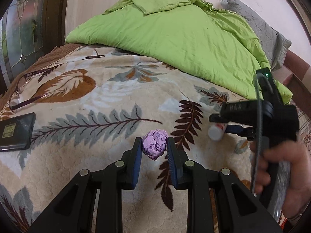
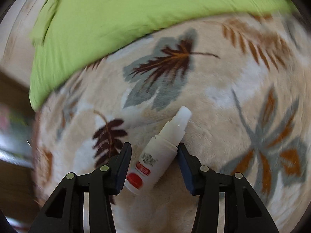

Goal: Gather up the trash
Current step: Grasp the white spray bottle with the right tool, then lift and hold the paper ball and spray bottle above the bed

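A crumpled purple paper ball lies on the leaf-patterned blanket. My left gripper has its blue pads on both sides of the ball, touching or nearly touching it. A small white tube with red markings lies on the blanket between the fingers of my right gripper, which is open around it. In the left wrist view the right gripper is at the right, hand-held, with the white tube at its tips.
A green duvet covers the far half of the bed. Eyeglasses and a black phone lie on the blanket at the left. A grey quilt hangs at the far right edge. A glass door stands left.
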Available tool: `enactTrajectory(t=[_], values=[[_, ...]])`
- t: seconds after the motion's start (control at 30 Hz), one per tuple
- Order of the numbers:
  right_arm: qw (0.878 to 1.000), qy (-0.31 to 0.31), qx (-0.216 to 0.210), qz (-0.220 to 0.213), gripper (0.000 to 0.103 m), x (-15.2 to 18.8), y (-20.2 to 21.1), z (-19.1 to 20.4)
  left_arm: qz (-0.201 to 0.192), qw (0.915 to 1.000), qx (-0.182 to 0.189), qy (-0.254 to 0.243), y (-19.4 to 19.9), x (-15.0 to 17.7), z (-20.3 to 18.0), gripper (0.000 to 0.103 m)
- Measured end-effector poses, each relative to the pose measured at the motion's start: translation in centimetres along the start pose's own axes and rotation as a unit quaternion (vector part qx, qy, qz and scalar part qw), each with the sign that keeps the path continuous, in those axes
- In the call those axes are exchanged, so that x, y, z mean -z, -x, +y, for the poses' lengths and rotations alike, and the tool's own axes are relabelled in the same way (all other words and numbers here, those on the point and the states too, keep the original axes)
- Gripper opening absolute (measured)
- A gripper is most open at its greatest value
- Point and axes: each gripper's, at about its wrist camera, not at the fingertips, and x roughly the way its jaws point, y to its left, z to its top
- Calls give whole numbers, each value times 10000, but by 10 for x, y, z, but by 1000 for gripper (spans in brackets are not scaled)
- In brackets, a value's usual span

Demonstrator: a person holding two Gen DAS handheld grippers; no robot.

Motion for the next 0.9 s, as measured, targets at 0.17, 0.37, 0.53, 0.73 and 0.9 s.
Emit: enactTrajectory(t=[0.17,0.37,0.53,0.73,0.9], values=[[9914,1294,60,-179,38,34,22,8,-28,9999,80,-116,4,2,-8,24],[9773,1895,53,-951,38,90,85,-20,-118,9984,208,-508,13,11,-30,24],[9671,1985,42,-1589,38,131,131,-39,-360,9955,443,-760,30,21,-54,24],[9525,2172,68,-2133,38,161,172,-50,-536,9914,514,-1079,53,35,-81,24],[9582,1874,-85,-2158,38,173,193,-79,-572,9901,339,-1236,70,52,-91,24]])
